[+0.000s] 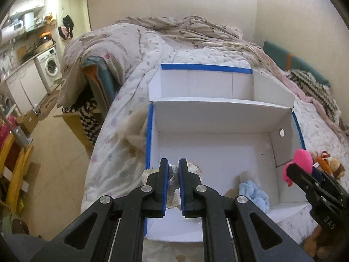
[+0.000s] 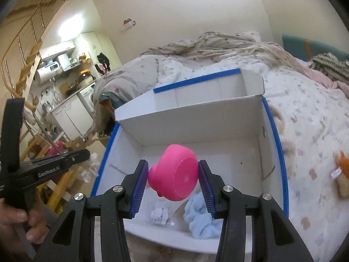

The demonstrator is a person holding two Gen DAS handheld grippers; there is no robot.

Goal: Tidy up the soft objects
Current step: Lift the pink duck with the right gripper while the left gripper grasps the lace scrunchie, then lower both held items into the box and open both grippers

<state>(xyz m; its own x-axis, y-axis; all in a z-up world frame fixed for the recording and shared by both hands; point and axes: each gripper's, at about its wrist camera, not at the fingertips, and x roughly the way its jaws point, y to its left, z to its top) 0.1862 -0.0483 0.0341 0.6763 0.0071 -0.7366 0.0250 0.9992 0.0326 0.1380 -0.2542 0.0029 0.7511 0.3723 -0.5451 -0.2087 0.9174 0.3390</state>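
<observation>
A white cardboard box (image 1: 218,120) with blue-taped edges lies open on the bed. Over its near left corner my left gripper (image 1: 173,161) is shut on a lacy white cloth (image 1: 194,168) that spreads out around the fingers. At the left edge of the right wrist view the left gripper (image 2: 86,152) sits beside the box (image 2: 196,118). My right gripper (image 2: 172,163) is shut on a pink squishy toy (image 2: 176,174) above the box's inside; both pads press on it. In the left wrist view the toy (image 1: 302,159) hangs at the box's right wall. A fluffy light-blue piece (image 2: 200,218) lies on the box floor.
A small white crumpled packet (image 2: 159,214) lies in the box next to the blue piece. Brown and orange plush toys (image 1: 333,166) sit on the quilt at the right. A cream fluffy thing (image 1: 133,128) leans on the box's left wall. A hand (image 2: 17,220) holds the left gripper's handle.
</observation>
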